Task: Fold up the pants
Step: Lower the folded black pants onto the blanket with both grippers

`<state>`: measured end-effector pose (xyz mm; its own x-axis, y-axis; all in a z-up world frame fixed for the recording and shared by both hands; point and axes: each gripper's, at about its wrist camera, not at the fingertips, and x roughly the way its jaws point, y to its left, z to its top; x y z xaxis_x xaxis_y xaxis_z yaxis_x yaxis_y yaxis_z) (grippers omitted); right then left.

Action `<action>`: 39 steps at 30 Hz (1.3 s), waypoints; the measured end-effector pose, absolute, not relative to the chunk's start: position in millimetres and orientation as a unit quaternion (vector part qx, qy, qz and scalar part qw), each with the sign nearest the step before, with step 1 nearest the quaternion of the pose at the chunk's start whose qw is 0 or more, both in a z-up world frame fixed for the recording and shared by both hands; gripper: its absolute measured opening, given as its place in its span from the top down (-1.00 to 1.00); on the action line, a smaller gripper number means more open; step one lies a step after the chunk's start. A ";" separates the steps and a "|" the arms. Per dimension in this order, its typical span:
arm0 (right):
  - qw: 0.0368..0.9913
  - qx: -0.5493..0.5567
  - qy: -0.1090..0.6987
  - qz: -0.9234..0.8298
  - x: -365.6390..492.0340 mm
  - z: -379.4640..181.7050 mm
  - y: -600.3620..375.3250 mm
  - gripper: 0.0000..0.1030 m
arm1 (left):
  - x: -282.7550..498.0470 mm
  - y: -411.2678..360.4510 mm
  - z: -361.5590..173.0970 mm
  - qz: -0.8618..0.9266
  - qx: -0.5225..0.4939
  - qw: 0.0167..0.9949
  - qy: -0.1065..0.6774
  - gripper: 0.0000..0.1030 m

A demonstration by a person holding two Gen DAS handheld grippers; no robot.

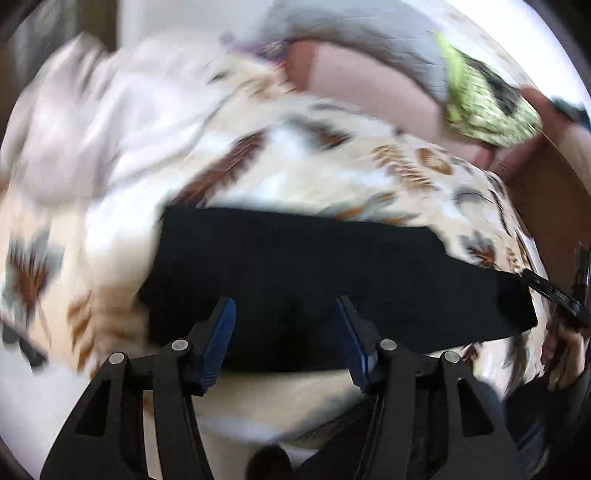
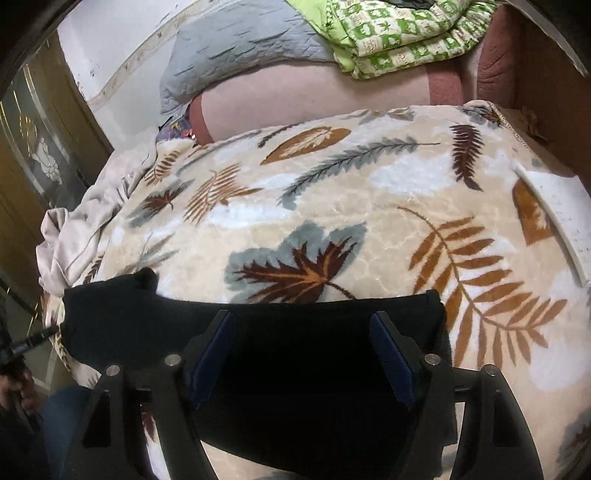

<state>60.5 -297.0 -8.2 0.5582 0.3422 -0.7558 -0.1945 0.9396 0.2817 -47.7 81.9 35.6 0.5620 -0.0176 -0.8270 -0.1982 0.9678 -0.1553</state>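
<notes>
The black pants (image 1: 314,280) lie flat as a long folded band on the leaf-patterned blanket (image 1: 406,173). In the blurred left wrist view my left gripper (image 1: 286,306) is open, its blue pads over the near edge of the pants, holding nothing. In the right wrist view the pants (image 2: 303,369) fill the bottom centre, and my right gripper (image 2: 303,321) is open above them, fingers spread wide. The right gripper's tip also shows at the right edge of the left wrist view (image 1: 554,291).
The blanket (image 2: 369,221) covers a bed. A grey pillow (image 2: 240,59) and a green quilt (image 2: 399,33) lie at the head. Crumpled pale cloth (image 2: 74,236) sits at the left edge, also in the left wrist view (image 1: 92,122). A white strip (image 2: 561,221) lies at the right.
</notes>
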 end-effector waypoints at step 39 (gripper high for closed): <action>0.817 0.157 0.525 0.179 41.7 -37.7 -340.9 -0.15 | 35.7 66.9 -2.0 0.075 -0.104 0.846 0.517 -0.63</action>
<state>41.7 -340.9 -37.7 0.3857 0.4575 -0.8012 -0.1274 0.8865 0.4449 35.7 66.9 -2.0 0.4533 0.0195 -0.8912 -0.2339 0.9673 -0.0978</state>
